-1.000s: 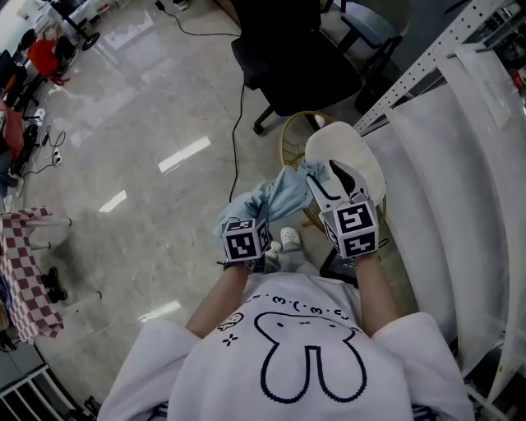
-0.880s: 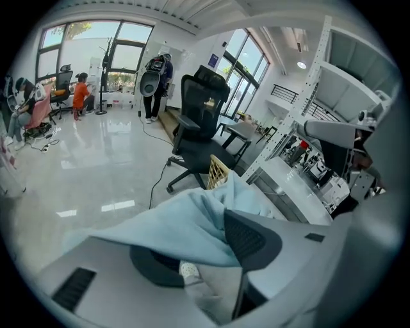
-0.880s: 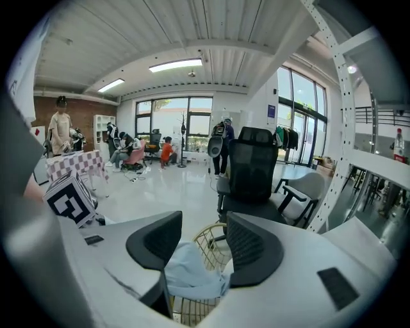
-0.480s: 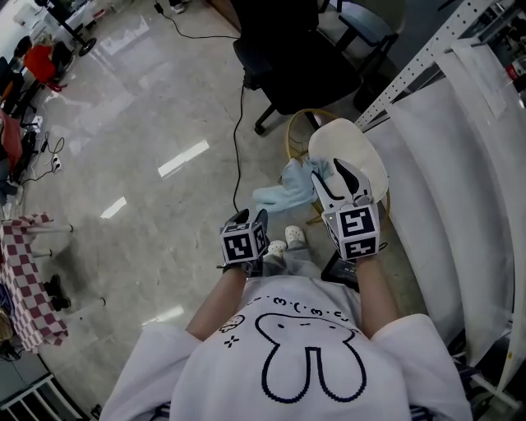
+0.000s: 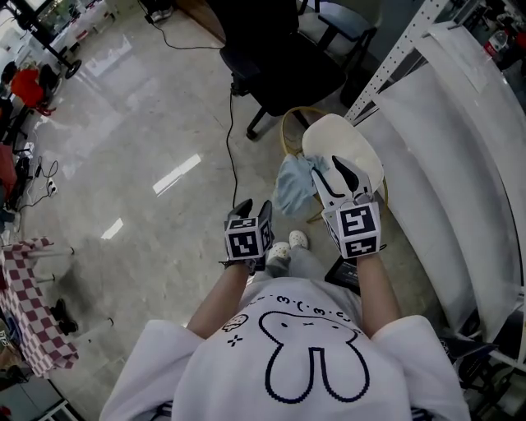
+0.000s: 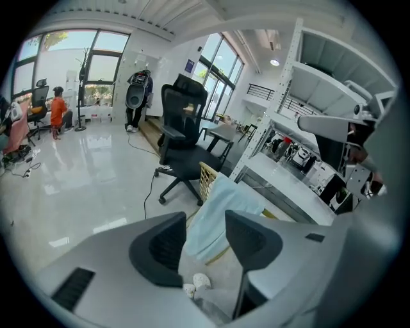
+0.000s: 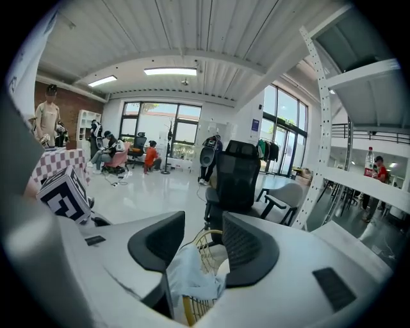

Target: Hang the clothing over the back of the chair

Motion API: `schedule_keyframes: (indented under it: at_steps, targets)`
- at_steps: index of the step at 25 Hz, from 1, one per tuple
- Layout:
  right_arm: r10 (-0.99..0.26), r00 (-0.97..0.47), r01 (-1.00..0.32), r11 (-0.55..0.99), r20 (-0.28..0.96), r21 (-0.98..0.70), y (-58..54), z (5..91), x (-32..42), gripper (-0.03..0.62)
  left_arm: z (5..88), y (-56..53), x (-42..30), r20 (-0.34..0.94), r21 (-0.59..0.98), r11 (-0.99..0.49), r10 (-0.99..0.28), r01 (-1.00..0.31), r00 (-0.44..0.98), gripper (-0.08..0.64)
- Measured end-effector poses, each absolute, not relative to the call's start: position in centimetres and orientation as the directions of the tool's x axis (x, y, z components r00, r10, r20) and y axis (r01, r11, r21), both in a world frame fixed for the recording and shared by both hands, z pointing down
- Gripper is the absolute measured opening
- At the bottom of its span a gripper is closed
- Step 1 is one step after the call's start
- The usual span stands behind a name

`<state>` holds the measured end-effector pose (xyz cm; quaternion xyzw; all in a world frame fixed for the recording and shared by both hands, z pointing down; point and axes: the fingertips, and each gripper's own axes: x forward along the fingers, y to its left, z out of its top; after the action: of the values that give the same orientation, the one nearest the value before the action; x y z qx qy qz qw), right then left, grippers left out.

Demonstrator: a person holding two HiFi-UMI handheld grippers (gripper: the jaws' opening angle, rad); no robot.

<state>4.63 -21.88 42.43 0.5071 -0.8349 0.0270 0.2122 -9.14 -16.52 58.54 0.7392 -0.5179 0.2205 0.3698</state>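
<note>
The light blue clothing (image 5: 292, 182) hangs draped over the gold wire back of the chair (image 5: 289, 131), whose cream seat (image 5: 349, 140) lies beyond my right gripper. My left gripper (image 5: 253, 207) is drawn back from the cloth; its jaws have just opened wider and nothing is between them. In the left gripper view the clothing (image 6: 221, 214) shows past the open left gripper (image 6: 205, 237). My right gripper (image 5: 333, 177) hovers over the seat, its jaws just closing a little but still apart and empty. The right gripper view shows the clothing (image 7: 192, 272) below the right gripper (image 7: 204, 240).
A black office chair (image 5: 283, 57) stands just behind the wire chair, with a grey chair (image 5: 349, 20) further back. White shelving (image 5: 444, 148) runs along the right. A cable (image 5: 233, 140) trails over the glossy floor. The person's shoes (image 5: 288, 242) are under the grippers.
The left gripper let go of the blue clothing and pulled back toward the person. The cloth dropped from a stretched bundle to hang on the chair back. The right gripper rose slightly.
</note>
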Motion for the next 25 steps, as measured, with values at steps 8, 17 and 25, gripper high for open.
schedule_keyframes:
  at_steps: [8, 17, 25]
  targets:
    - [-0.857, -0.395, -0.865, 0.468, 0.332, 0.18, -20.6, 40.2, 4.7, 0.172, 54.8, -18.4, -7.3, 0.602, 0.316, -0.285, -0.677, -0.905, 0.423, 0.202]
    - [-0.863, -0.424, -0.868, 0.474, 0.275, 0.149, -18.2, 36.9, 4.2, -0.002, 48.4, -18.7, -4.2, 0.468, 0.237, -0.42, -0.741, -0.876, 0.482, 0.124]
    - [-0.868, -0.46, -0.888, 0.454, 0.187, -0.076, -14.6, 34.4, 4.7, -0.003, 41.9, -16.9, -1.6, 0.343, 0.144, -0.514, -0.776, -0.846, 0.529, 0.025]
